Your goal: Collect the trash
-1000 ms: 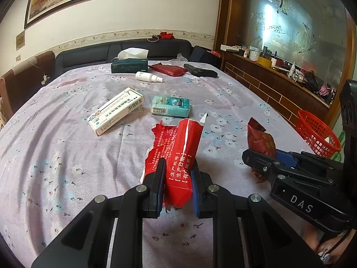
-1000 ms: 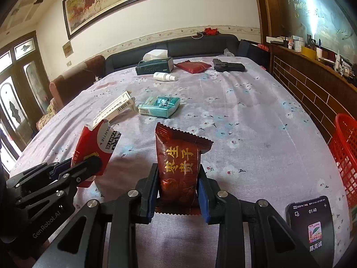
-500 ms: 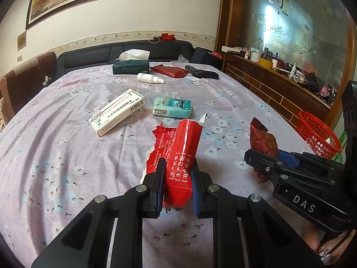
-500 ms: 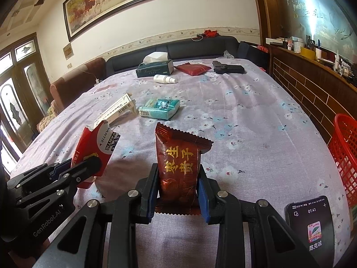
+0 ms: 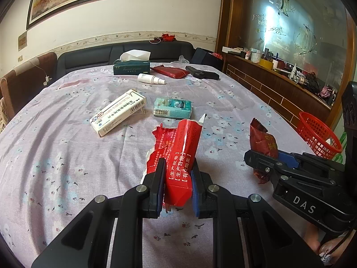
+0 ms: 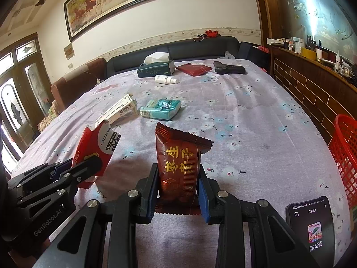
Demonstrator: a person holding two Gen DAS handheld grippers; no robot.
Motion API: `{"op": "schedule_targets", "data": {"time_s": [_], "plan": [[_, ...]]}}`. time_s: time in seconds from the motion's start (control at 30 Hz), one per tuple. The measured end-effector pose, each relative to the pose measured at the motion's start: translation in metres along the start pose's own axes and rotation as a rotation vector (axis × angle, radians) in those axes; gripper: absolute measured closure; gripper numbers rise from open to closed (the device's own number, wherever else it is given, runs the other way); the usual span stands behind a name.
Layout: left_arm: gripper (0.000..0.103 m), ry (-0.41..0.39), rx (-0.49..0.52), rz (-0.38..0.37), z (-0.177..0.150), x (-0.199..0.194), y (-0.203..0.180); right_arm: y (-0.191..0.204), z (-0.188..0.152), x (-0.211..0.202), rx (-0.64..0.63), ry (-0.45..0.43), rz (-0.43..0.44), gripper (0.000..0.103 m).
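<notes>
My left gripper (image 5: 177, 183) is shut on a torn red carton (image 5: 180, 151) and holds it upright above the flowered tablecloth; it also shows in the right wrist view (image 6: 93, 149). My right gripper (image 6: 178, 189) is shut on a dark red snack wrapper (image 6: 178, 163) with gold characters, also seen in the left wrist view (image 5: 263, 143). A red mesh basket (image 5: 316, 134) stands past the table's right edge and shows in the right wrist view (image 6: 345, 156).
On the table lie a white medicine box (image 5: 118, 115), a teal tissue pack (image 5: 173, 108), a white bottle (image 5: 150, 79), a green tissue box (image 5: 131, 67), a red pouch (image 5: 170, 71) and a black case (image 5: 202, 73). A phone (image 6: 311, 227) lies at the near right.
Both grippers keep their hold. The view has drifted slightly; the held items have barely moved.
</notes>
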State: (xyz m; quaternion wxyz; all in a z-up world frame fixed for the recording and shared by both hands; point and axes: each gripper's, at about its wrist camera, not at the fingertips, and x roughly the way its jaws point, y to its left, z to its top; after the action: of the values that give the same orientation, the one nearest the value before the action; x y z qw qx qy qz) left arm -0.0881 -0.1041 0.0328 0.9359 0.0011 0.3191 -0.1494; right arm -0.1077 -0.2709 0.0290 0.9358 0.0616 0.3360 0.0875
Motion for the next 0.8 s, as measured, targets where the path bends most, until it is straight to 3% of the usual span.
{"op": "schedule_targets", "data": {"time_s": [0.47,0.8], "plan": [[0.084,0.000,-0.002,0.006,0.001,0.001,0.002,0.000,0.000,0.000,0.003,-0.001,-0.003,0.069],[0.084,0.006,-0.006,0.026,0.000,0.002,0.003,0.003,0.001,-0.009,-0.011,0.023,-0.065,0.069]]}}
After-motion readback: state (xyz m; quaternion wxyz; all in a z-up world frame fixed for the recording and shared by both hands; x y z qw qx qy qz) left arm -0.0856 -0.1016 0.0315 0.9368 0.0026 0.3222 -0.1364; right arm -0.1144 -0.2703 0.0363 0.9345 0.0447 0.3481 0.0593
